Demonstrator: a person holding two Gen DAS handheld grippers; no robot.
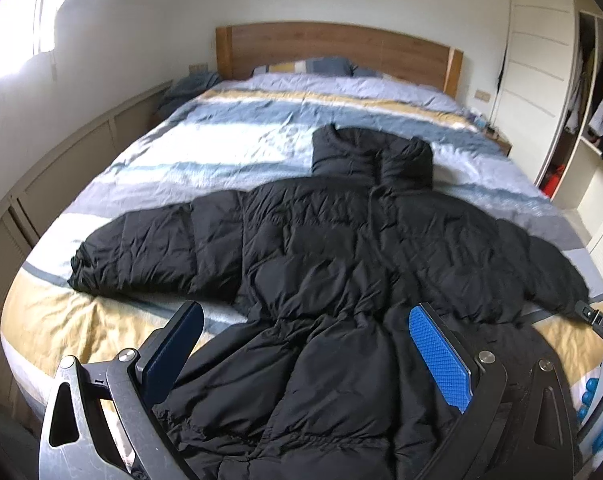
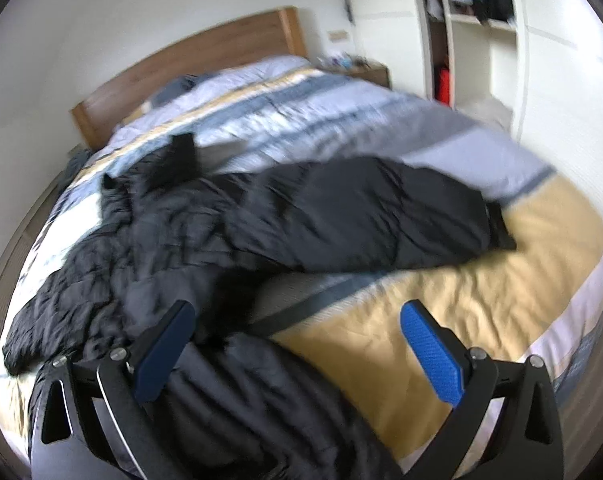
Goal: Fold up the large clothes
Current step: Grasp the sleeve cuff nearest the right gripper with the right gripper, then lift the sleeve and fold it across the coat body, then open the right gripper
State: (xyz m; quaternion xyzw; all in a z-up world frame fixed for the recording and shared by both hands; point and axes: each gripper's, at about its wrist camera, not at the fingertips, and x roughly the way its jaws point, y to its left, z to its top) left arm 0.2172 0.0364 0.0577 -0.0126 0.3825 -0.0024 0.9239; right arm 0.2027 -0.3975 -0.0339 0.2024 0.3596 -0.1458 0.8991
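Here, a black jacket (image 1: 341, 248) was spread front-up across the near half of the bed (image 1: 229, 136), collar toward the far headboard (image 1: 337, 52) and both sleeves laid out sideways, presumably so that they could be folded inward over the body. The left gripper (image 1: 305, 356) was held low over the hem, its jaws spread wide with the quilted fabric lying between them but not pinched. The right gripper (image 2: 297, 352) was likewise spread, poised at the jacket's right edge, with the right sleeve (image 2: 381, 216) lying ahead of it on the yellow stripe; that view was blurred, so contact could not be judged. Open bedding was left beyond the collar and beside each cuff, giving room to swing the sleeves in. The right cuff lay closer to the bed's edge than the left.
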